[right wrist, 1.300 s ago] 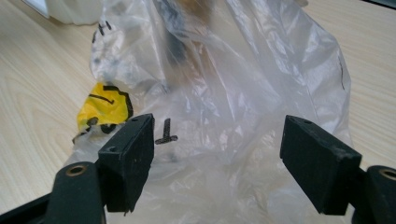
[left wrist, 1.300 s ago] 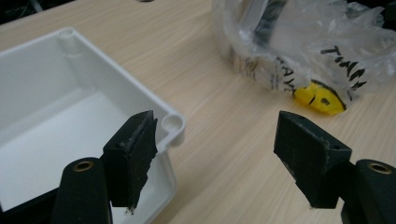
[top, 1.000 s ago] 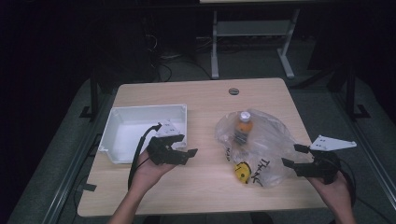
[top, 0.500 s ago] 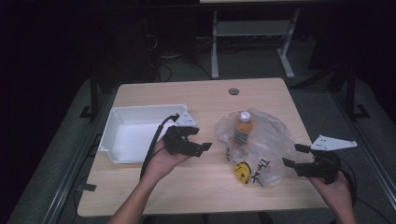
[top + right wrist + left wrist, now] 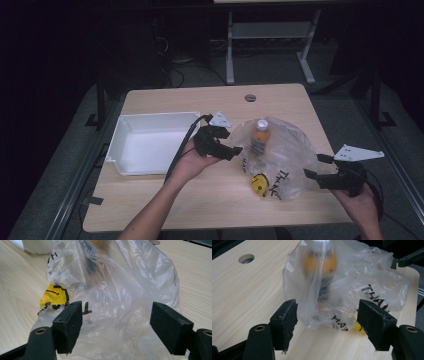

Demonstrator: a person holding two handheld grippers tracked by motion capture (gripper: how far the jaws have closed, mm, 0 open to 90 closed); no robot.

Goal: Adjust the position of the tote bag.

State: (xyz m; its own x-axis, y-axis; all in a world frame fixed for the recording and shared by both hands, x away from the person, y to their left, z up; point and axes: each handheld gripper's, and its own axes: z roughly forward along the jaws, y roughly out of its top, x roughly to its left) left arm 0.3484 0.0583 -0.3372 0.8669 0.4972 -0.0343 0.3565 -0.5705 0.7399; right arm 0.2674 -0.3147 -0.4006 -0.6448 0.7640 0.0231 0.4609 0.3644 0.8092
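On a pale wood table [image 5: 165, 197] (dark room), plastic bag [image 5: 280, 155], both claws wide open, empty.

left gripper [image 5: 231, 144] open, right gripper [image 5: 315, 166] seemingly open

Clear plastic bag [image 5: 287, 160] with black lettering and yellow smiley, orange bottle [image 5: 260, 136], white tray [image 5: 125, 135], black claws

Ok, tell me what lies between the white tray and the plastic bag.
In the high view, the left gripper, jaws open, and the hand holding it sit between the white tray and the plastic bag, above bare wooden table.
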